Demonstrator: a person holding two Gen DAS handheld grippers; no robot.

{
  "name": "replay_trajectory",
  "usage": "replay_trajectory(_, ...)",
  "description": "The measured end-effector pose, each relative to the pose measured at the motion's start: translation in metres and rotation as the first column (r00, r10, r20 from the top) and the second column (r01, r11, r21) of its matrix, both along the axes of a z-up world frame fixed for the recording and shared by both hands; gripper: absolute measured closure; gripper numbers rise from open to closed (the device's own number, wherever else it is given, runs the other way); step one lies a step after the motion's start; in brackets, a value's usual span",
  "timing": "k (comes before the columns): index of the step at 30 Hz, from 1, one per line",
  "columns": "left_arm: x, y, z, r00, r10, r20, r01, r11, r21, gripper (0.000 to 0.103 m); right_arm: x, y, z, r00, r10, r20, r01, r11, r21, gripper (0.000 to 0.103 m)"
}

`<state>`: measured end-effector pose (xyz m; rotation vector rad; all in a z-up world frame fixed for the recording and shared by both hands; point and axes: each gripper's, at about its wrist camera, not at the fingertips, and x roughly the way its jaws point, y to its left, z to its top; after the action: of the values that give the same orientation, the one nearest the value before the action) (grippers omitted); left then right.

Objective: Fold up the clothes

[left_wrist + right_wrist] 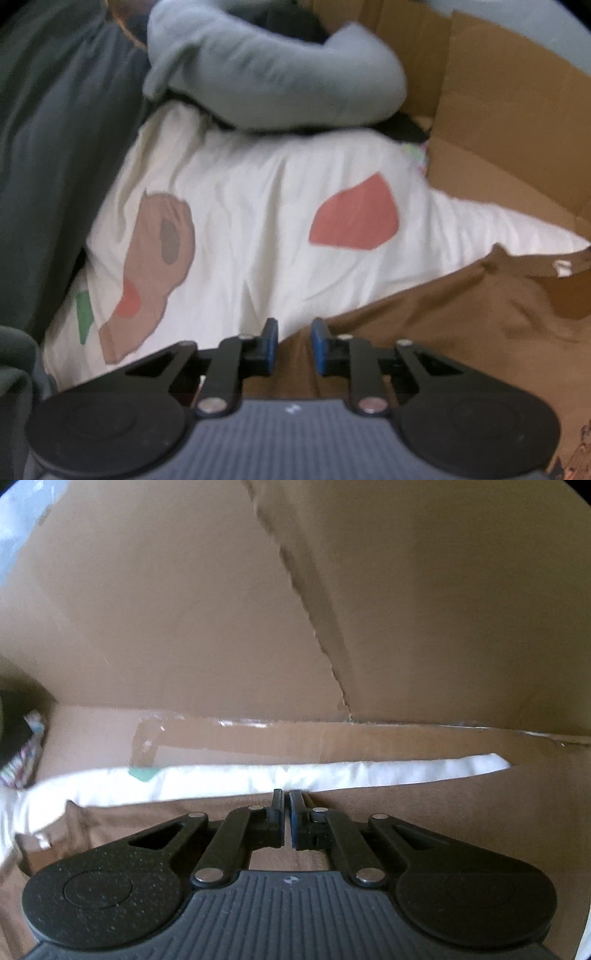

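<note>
Two grippers work over a brown garment [461,314] beside a white shirt [258,221]: left gripper [294,334] slightly parted, empty; right gripper [287,799] nearly closed, grip unclear.

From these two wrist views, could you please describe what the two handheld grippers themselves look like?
Both look alike. The left gripper has matte black linkage arms with silver pivot pins, two round black discs at the base, a ribbed grey body bearing a small white mark, and blue-padded fingertips. The right gripper matches; its blue pads barely show.
</note>
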<state>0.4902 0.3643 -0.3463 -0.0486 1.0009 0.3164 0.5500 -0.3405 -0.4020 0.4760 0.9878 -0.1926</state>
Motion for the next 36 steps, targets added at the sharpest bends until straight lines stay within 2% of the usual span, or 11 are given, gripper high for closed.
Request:
replay_trajectory(5,-0.003,-0.015,0.01,0.994,-0.095,0.061,0.097,0.995,-0.038,0.081,-0.008,0.012,0.013,0.994,0.088,0.066,-0.087,0.996,-0.022,0.096)
replay_trajectory(7,0.0,-0.024,0.007,0.992,-0.109,0.062,0.112,0.993,-0.044,0.081,-0.009,0.021,0.013,0.989,0.13,0.074,-0.127,0.991,-0.041,0.096)
replay_trajectory(16,0.019,-0.054,-0.014,0.991,-0.121,0.06,0.125,0.99,-0.067,0.081,0.002,0.05,0.003,0.985,0.166,0.047,-0.165,0.986,-0.034,0.089)
replay_trajectory(22,0.039,-0.058,-0.031,0.995,-0.099,-0.003,0.099,0.994,-0.041,0.081,0.016,0.055,-0.009,0.984,0.176,0.002,-0.175,0.983,-0.057,0.087)
replay_trajectory(26,0.043,-0.054,-0.031,0.998,-0.054,-0.012,0.053,0.996,-0.067,0.086,0.025,0.045,-0.015,0.995,0.096,-0.001,-0.096,0.995,0.013,0.087)
replay_trajectory(30,0.038,-0.051,-0.023,1.0,-0.005,-0.022,0.003,0.995,-0.1,0.086,0.026,0.027,-0.021,1.0,-0.016,-0.001,0.016,0.987,0.161,0.086)
replay_trajectory(34,0.025,-0.046,-0.017,1.0,0.012,-0.011,-0.013,0.992,-0.127,0.083,0.025,0.019,-0.026,1.0,-0.017,0.008,0.015,0.98,0.197,0.087)
replay_trajectory(36,0.016,-0.042,-0.018,1.0,0.009,0.005,-0.008,0.99,-0.139,0.08,0.026,0.017,-0.029,1.0,-0.008,0.021,0.003,0.98,0.2,0.091)
